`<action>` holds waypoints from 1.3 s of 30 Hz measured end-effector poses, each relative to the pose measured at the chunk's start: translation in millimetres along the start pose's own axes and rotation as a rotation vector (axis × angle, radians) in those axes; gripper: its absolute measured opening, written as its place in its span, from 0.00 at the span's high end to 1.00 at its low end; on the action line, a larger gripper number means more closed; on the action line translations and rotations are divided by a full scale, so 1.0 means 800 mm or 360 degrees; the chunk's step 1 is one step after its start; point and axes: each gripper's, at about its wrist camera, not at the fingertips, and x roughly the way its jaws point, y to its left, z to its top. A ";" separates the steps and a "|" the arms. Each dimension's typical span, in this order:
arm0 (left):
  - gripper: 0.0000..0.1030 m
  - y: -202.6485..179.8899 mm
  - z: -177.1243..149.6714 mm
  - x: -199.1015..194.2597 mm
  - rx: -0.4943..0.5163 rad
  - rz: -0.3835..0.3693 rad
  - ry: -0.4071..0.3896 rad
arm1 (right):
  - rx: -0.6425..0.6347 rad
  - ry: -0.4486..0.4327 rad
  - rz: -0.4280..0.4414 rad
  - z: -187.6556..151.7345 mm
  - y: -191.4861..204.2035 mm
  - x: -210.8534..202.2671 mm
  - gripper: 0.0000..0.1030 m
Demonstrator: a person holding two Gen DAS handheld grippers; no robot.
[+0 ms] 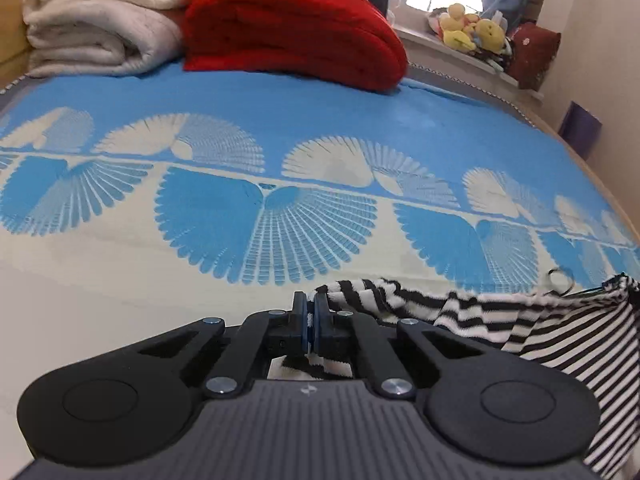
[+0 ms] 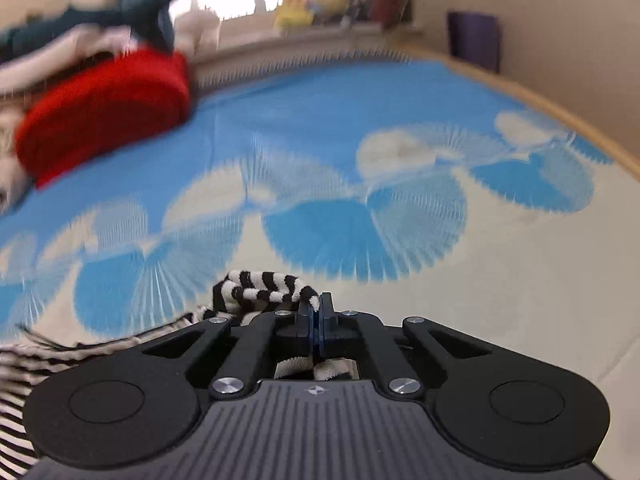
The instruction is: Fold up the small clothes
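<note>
Your right wrist view smears the folded red blanket (image 2: 104, 112) and the blue-and-cream fan-patterned bedspread (image 2: 320, 152) into blur. The black-and-white striped garment (image 1: 560, 332) runs off the left wrist view's right edge, and its pinched corners vanish between the closed jaws. The yellow plush toys (image 1: 472, 28) are too small to identify.

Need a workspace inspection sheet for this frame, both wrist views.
Surface: bed cover, blue and cream fan print.
Job's things: striped garment, black and white, held up between both grippers.
Clutter: red blanket and white blanket, folded at the far end.
Grippers: left hand-held gripper and right hand-held gripper each shut on the garment.
Cables: nothing seen.
Surroundings: plush toys on the windowsill; right view motion-blurred.
</note>
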 end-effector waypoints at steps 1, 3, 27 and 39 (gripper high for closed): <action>0.97 -0.006 -0.003 0.006 0.0057 0.0033 0.0045 | -0.0016 0.0010 -0.0008 0.000 0.002 0.002 0.98; 0.82 -0.011 -0.008 0.016 0.0097 0.0047 0.0182 | -0.0068 0.0168 -0.0032 -0.010 0.007 0.022 0.93; 0.75 -0.039 -0.069 -0.047 0.0265 -0.0477 0.0389 | -0.0298 0.0588 0.0245 -0.066 -0.018 -0.059 0.55; 0.76 -0.007 -0.121 -0.040 0.0366 -0.0310 0.0767 | -0.0391 0.0874 -0.0001 -0.107 -0.048 -0.061 0.53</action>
